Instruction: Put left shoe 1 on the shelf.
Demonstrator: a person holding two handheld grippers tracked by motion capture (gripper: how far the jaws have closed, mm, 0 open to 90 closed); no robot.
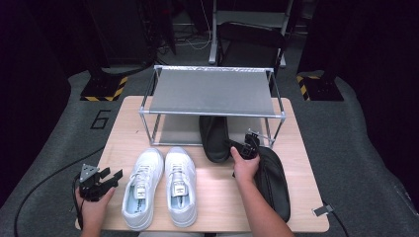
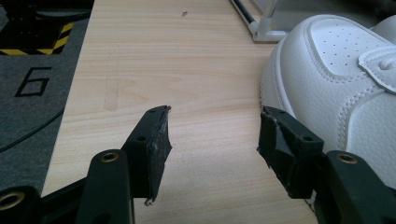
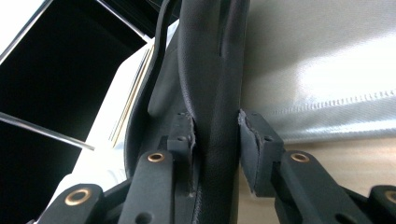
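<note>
A black shoe (image 1: 214,138) lies with its toe under the lower shelf of a metal shoe rack (image 1: 212,91). My right gripper (image 1: 243,147) is at its right rear edge. In the right gripper view the right gripper (image 3: 217,121) is shut on the black shoe's (image 3: 210,56) leather wall, one pad on each side. A second black shoe (image 1: 272,180) lies at the right of the table, by the right hand. A pair of white sneakers (image 1: 160,185) stands at the front left. My left gripper (image 1: 104,178) rests open left of them, with bare wood between its jaws (image 2: 212,121).
The wooden table (image 1: 128,133) carries the shoe rack at the back, with a grey fabric shelf (image 3: 322,70). A white sneaker (image 2: 336,79) sits right beside the left gripper's right jaw. A rack foot (image 2: 267,29) stands beyond it. Dark floor surrounds the table.
</note>
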